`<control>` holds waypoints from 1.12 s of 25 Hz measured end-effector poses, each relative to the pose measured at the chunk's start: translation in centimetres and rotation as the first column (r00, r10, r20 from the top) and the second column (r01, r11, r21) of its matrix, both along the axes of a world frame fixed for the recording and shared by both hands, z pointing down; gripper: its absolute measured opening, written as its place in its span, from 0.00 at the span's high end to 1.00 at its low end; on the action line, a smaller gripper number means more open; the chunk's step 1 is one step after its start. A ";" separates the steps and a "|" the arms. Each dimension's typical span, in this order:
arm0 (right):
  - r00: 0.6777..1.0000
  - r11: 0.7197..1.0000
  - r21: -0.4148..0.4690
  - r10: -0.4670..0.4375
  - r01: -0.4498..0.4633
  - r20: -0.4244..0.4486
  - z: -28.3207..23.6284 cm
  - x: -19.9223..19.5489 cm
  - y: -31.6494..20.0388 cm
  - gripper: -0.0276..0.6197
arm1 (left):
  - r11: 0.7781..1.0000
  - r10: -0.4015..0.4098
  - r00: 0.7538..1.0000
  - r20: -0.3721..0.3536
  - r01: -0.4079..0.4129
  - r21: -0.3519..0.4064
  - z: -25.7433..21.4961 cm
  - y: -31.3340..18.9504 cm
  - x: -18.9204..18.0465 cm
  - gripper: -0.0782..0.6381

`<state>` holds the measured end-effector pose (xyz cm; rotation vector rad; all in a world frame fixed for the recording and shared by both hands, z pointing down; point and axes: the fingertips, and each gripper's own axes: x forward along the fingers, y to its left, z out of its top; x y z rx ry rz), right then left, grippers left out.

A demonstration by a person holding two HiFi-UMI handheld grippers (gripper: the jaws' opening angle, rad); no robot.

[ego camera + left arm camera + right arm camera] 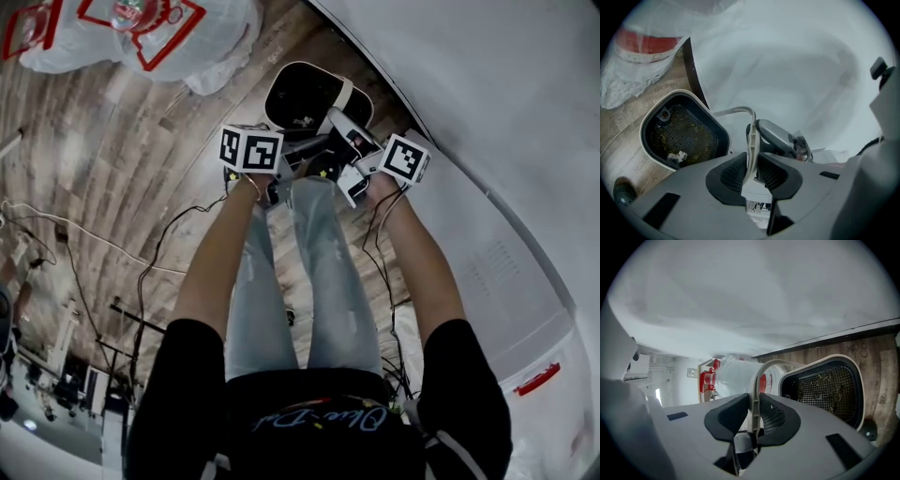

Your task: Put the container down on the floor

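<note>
GRIP: left gripper (751, 172) and right gripper (754, 417) both clamped on thin cream bail handle (750, 136) | POS: black cream-rimmed mesh-lined container (302, 94) hangs low over wood-plank floor (122, 159) | RISK: uneven lowering tilts it, spilling debris (677, 154).

The floor (122, 169) looks like weathered wood planks, matt and grainy. The container (302, 94) has a smooth cream plastic shell, a dull black lining and a fine metal mesh (689, 133) flecked with crumbs. Its thin handle (751, 140) is cream plastic too, nipped between the ribbed black rubbery pads (733, 173) of the left gripper (751, 161), whose body is matt grey plastic. A crinkled clear plastic bag (216, 42) lies beyond.
</note>
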<state>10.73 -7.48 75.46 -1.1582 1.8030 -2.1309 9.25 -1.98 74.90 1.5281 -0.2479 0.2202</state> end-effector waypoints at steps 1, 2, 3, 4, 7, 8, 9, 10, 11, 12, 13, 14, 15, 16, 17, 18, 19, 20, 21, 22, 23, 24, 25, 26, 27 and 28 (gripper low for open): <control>1.000 1.000 0.000 -0.002 0.002 -0.005 0.2 0.0 0.0 0.86 | 1.000 -0.001 1.000 0.005 0.001 -0.002 0.3 0.1 0.0 0.79; 1.000 1.000 0.000 -0.005 0.005 -0.012 0.4 0.0 0.1 0.86 | 1.000 -0.003 1.000 0.010 0.003 -0.004 0.5 0.2 0.0 0.79; 1.000 1.000 0.000 -0.010 0.010 -0.020 0.6 0.0 0.1 0.86 | 1.000 -0.004 1.000 0.014 0.004 -0.005 0.8 0.3 0.0 0.79; 0.999 1.000 0.000 -0.017 0.017 -0.033 0.9 0.1 0.2 0.86 | 1.000 -0.005 1.000 0.018 0.005 -0.007 1.1 0.3 0.1 0.79; 0.997 0.999 -0.044 -0.023 0.020 -0.080 1.9 0.5 1.0 0.86 | 1.000 -0.007 1.000 0.031 0.007 -0.017 1.8 0.8 0.1 0.79; 0.996 0.998 -0.057 -0.024 0.019 -0.087 2.2 0.4 1.2 0.86 | 1.000 -0.008 0.999 0.037 0.008 -0.020 2.0 1.0 0.1 0.79; 0.996 0.998 -0.061 -0.026 0.021 -0.088 2.4 0.3 1.4 0.86 | 1.000 -0.008 0.999 0.043 0.009 -0.023 2.3 1.1 0.0 0.79; 0.996 0.998 -0.057 -0.030 0.025 -0.083 2.5 0.0 1.4 0.86 | 1.000 -0.009 0.999 0.049 0.011 -0.027 2.5 1.3 -0.1 0.79; 0.996 0.998 -0.051 -0.034 0.030 -0.077 2.6 -0.2 1.4 0.86 | 0.999 -0.011 0.999 0.053 0.013 -0.030 2.8 1.5 -0.1 0.79; 0.996 0.998 -0.050 -0.036 0.033 -0.076 2.8 -0.2 1.4 0.86 | 0.999 -0.013 0.998 0.057 0.015 -0.034 3.0 1.6 -0.1 0.78; 0.996 0.998 -0.053 -0.038 0.034 -0.079 2.9 -0.3 1.5 0.86 | 0.999 -0.014 0.998 0.061 0.017 -0.037 3.2 1.7 -0.2 0.78; 0.996 0.998 -0.061 -0.039 0.034 -0.085 3.1 -0.2 1.7 0.86 | 0.999 -0.015 0.998 0.067 0.017 -0.038 3.4 1.8 -0.2 0.78; 0.995 0.997 -0.073 -0.041 0.034 -0.094 3.3 -0.2 1.9 0.86 | 0.999 -0.013 0.997 0.075 0.016 -0.039 3.6 1.9 -0.2 0.78; 0.994 0.996 -0.088 -0.041 0.032 -0.102 3.6 -0.1 2.2 0.86 | 0.999 -0.010 0.997 0.082 0.013 -0.038 3.7 2.0 -0.3 0.78; 0.993 0.995 -0.099 -0.040 0.029 -0.108 3.7 -0.1 2.4 0.86 | 0.999 -0.007 0.996 0.087 0.010 -0.036 3.9 2.2 -0.3 0.78; 0.993 0.995 -0.100 -0.040 0.029 -0.109 3.8 -0.1 2.6 0.86 | 0.999 -0.002 0.996 0.090 0.006 -0.037 3.9 2.4 -0.3 0.78; 0.993 0.995 -0.097 -0.042 0.031 -0.108 3.8 -0.1 2.7 0.86 | 0.999 0.003 0.996 0.090 0.001 -0.040 4.0 2.6 -0.3 0.78; 0.993 0.995 -0.095 -0.044 0.034 -0.108 3.8 -0.2 2.8 0.86 | 0.999 0.007 0.996 0.090 -0.003 -0.044 4.1 2.8 -0.4 0.77; 0.993 0.995 -0.095 -0.047 0.037 -0.109 3.9 -0.4 2.9 0.86 | 0.999 0.010 0.996 0.091 -0.006 -0.046 4.2 2.9 -0.5 0.77; 0.993 0.995 -0.096 -0.050 0.039 -0.112 4.0 -0.5 3.0 0.86 | 0.999 0.009 0.996 0.093 -0.005 -0.048 4.3 2.9 -0.7 0.77; 0.992 0.994 -0.098 -0.052 0.040 -0.114 4.1 -0.8 3.0 0.85 | 0.999 0.006 0.995 0.096 -0.001 -0.051 4.4 2.9 -1.0 0.76; 0.992 0.994 -0.099 -0.053 0.042 -0.118 4.1 -1.0 3.0 0.86 | 0.999 0.001 0.995 0.099 0.004 -0.053 4.5 2.9 -1.2 0.76; 0.991 0.994 -0.100 -0.056 0.044 -0.121 4.1 -1.2 3.0 0.86 | 0.998 -0.003 0.995 0.104 0.009 -0.056 4.6 2.9 -1.4 0.75; 0.990 0.994 -0.100 -0.060 0.048 -0.124 4.1 -1.4 3.0 0.86 | 0.998 -0.005 0.994 0.111 0.012 -0.058 4.6 2.9 -1.6 0.75; 0.990 0.993 -0.102 -0.066 0.054 -0.125 4.1 -1.6 3.1 0.86 | 0.998 -0.005 0.993 0.119 0.012 -0.059 4.7 2.9 -1.8 0.75; 0.989 0.993 -0.104 -0.075 0.063 -0.124 4.1 -1.9 3.1 0.86 | 0.998 -0.002 0.992 0.130 0.010 -0.061 4.8 3.0 -2.0 0.74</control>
